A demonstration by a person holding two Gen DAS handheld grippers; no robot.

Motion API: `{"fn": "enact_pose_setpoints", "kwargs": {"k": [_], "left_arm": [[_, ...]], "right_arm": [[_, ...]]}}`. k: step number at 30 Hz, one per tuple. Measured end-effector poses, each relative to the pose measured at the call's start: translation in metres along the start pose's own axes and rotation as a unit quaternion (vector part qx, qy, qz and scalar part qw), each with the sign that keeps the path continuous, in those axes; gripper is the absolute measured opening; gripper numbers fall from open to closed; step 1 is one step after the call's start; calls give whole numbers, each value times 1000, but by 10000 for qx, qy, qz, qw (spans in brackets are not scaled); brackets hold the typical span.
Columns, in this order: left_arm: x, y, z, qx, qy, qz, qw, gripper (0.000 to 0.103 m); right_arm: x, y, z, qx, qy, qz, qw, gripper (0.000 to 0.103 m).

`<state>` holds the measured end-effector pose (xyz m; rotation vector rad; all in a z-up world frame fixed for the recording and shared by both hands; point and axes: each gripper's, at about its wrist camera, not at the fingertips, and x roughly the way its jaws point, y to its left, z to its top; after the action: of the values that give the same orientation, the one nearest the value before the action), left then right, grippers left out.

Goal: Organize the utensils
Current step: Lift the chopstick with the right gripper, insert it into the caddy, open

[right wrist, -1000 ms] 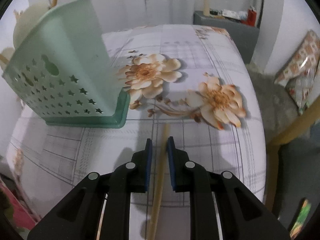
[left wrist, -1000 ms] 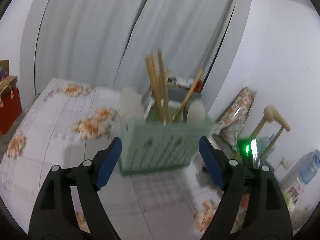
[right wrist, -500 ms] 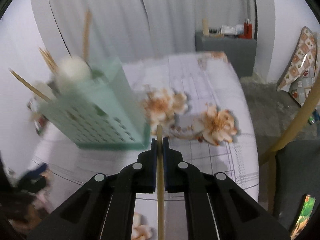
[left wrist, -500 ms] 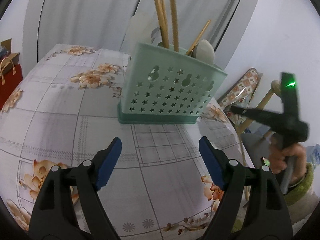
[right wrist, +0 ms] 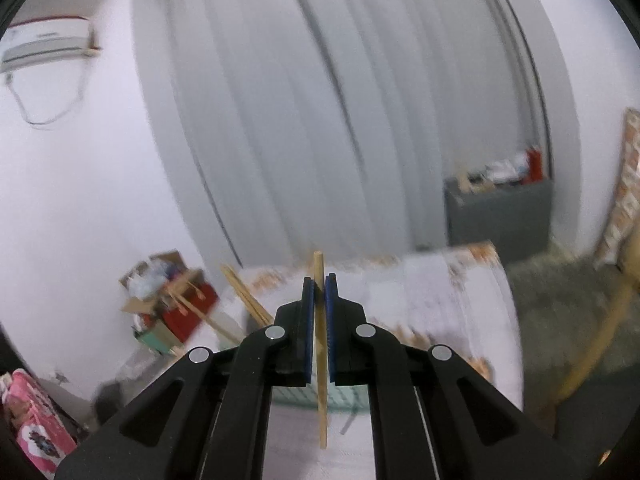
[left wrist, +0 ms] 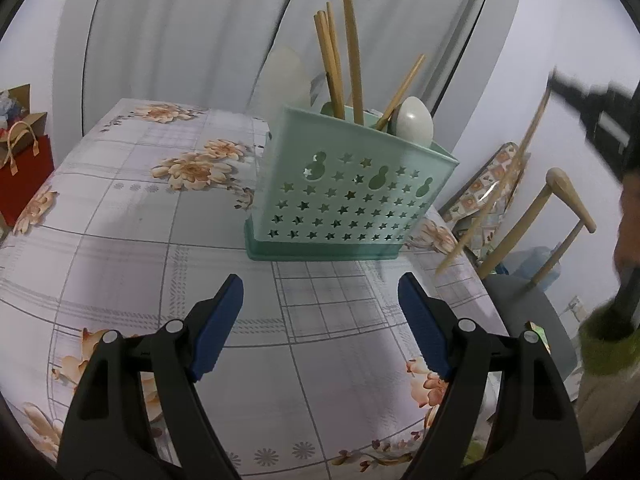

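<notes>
A mint-green utensil holder [left wrist: 348, 184] with star holes stands on the flowered tablecloth [left wrist: 120, 220]. Several wooden chopsticks [left wrist: 352, 52] and a white spoon [left wrist: 416, 126] stick out of it. My left gripper [left wrist: 320, 284] hovers open in front of the holder, with nothing between its fingers. My right gripper [right wrist: 319, 284] is shut on one wooden chopstick [right wrist: 321, 360], held high above the table; the stick hangs down through the jaws. In the left wrist view that gripper [left wrist: 592, 104] is a blur at the upper right, with the chopstick [left wrist: 492, 196] slanting down from it. The holder [right wrist: 352, 396] is mostly hidden under the right gripper.
A wooden chair [left wrist: 560, 216] stands past the table's right edge. A red gift bag [left wrist: 24, 160] sits to the left of the table. A grey cabinet [right wrist: 496, 216] stands by the curtain. A person's hand in a green sleeve [left wrist: 608, 344] shows at the right.
My right gripper closed on the chopstick lying on the cloth and lifted it high, tilting upward. My left gripper stayed open and sank slightly in front of the holder.
</notes>
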<state>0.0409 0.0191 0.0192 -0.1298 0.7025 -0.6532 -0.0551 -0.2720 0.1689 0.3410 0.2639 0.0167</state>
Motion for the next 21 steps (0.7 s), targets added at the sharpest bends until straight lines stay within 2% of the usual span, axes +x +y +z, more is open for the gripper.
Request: {"fn": "enact_pose_setpoints", "kwargs": {"k": [4, 10, 16, 21], "left_arm": [[1, 0, 1, -25, 0, 54, 10000, 76], [-2, 2, 0, -72, -32, 126, 9999, 76], [-5, 13, 1, -209, -87, 193, 9996, 76], [-8, 19, 0, -287, -108, 218, 9993, 76]], "right_arm": [[4, 25, 37, -212, -318, 556, 9977, 6], [30, 62, 73, -655, -502, 905, 9925, 6], [57, 81, 82, -970, -526, 793, 9907, 6], [84, 81, 66, -1212, -329, 495, 9908, 6]]}}
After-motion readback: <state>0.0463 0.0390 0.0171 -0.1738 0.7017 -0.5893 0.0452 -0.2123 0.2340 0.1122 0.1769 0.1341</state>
